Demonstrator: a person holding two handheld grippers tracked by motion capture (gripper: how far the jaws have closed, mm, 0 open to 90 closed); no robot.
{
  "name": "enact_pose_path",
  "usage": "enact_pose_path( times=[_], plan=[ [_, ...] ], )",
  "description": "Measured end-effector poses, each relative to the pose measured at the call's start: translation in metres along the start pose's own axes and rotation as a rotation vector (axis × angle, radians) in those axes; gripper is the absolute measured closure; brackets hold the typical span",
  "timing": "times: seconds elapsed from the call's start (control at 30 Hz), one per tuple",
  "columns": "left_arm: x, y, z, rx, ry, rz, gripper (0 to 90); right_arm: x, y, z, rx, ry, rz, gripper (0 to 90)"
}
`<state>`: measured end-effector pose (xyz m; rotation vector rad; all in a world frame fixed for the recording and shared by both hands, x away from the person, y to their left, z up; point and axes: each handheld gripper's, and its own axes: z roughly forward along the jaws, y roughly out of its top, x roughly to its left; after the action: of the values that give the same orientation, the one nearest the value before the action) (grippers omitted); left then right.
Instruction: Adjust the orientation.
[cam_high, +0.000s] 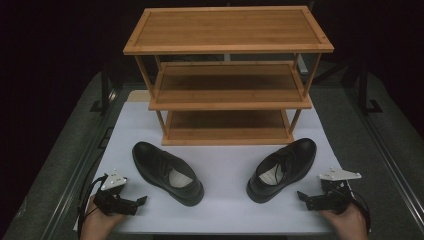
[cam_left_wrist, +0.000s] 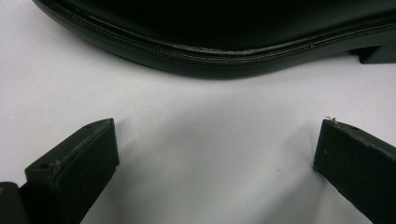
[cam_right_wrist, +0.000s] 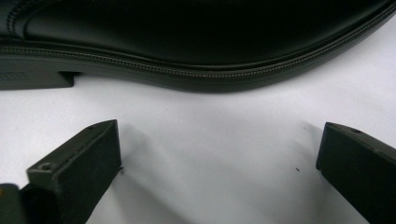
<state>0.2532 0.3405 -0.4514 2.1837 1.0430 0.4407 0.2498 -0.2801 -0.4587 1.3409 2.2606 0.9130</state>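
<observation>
Two black leather shoes lie on the white board (cam_high: 220, 212): the left shoe (cam_high: 167, 172) with its toe toward the near right, the right shoe (cam_high: 282, 170) with its toe toward the near left. My left gripper (cam_high: 137, 204) rests near the board's front left, pointing at the left shoe (cam_left_wrist: 224, 32), open and holding nothing (cam_left_wrist: 217, 140). My right gripper (cam_high: 303, 199) sits at the front right, aimed at the right shoe (cam_right_wrist: 201, 37), also open and holding nothing (cam_right_wrist: 219, 142). A strip of bare board separates each pair of jaws from the shoe's sole.
A three-tier wooden shoe rack (cam_high: 227, 75) stands at the back of the board, its shelves bare. Grey carpeted floor (cam_high: 60, 165) and dark metal rails flank the board on both sides.
</observation>
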Motion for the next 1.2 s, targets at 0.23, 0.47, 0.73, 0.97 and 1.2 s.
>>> enact_pose_path(
  times=[0.23, 0.47, 0.73, 0.97, 1.2],
  plan=[
    [0.000, 0.000, 0.000, 0.001, 0.000, -0.003, 0.0, 0.000, 0.000, 0.000, -0.003, 0.001, 0.002, 0.0],
    [0.000, 0.001, -0.001, 0.003, 0.013, -0.011, 0.0, 0.000, 0.000, 0.000, -0.003, 0.001, 0.002, 0.0],
    [0.001, 0.005, -0.018, -0.054, 0.032, -0.034, 8.6, 0.000, 0.000, 0.000, -0.004, 0.000, 0.002, 0.0],
    [0.010, 0.016, -0.038, -0.094, 0.045, -0.066, 23.7, 0.000, -0.001, 0.000, -0.005, 0.001, 0.002, 0.0],
    [0.020, 0.032, -0.039, -0.079, 0.026, -0.086, 47.2, 0.000, -0.001, 0.000, -0.006, 0.001, 0.001, 0.0]
  ],
)
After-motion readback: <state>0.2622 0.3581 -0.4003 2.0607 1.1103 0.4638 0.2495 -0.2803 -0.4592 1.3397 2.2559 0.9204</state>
